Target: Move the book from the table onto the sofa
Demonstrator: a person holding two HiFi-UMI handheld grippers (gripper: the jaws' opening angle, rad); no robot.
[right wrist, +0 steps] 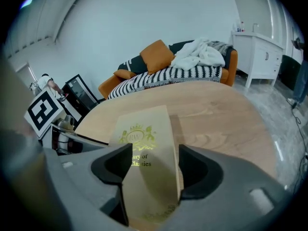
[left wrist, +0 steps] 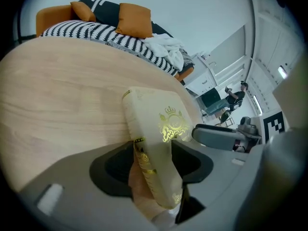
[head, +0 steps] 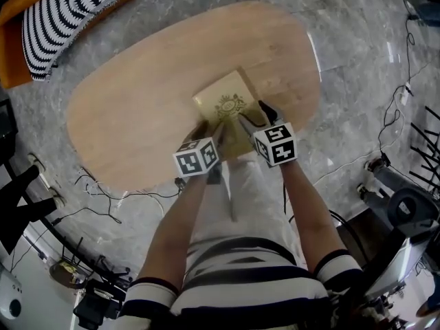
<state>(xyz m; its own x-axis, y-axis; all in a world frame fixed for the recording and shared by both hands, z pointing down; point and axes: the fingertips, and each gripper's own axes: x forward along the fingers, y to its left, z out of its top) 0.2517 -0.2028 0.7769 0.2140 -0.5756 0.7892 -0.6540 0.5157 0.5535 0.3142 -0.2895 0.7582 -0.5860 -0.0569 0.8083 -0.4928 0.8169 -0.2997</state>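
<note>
A cream book (head: 227, 105) with a gold crest lies on the oval wooden table (head: 137, 102), its near end at the table's front edge. My left gripper (head: 208, 133) is at the book's near left corner. In the left gripper view the spine (left wrist: 159, 124) runs between the wide-set jaws of that gripper (left wrist: 154, 165). My right gripper (head: 254, 117) is at the near right side, and in its own view it (right wrist: 151, 170) straddles the cover (right wrist: 144, 134), with the jaws standing apart on either side. The sofa (head: 10, 60) with a striped blanket (head: 51, 16) is beyond the table's far left.
Orange cushions (left wrist: 134, 19) and a white cloth (right wrist: 199, 54) lie on the sofa (right wrist: 168, 69). Cables trail over the marble floor (head: 357, 40). Black stands are at the left and equipment (head: 405, 212) at the right. A white cabinet (right wrist: 260, 47) stands past the sofa. A person (left wrist: 236, 93) is far back.
</note>
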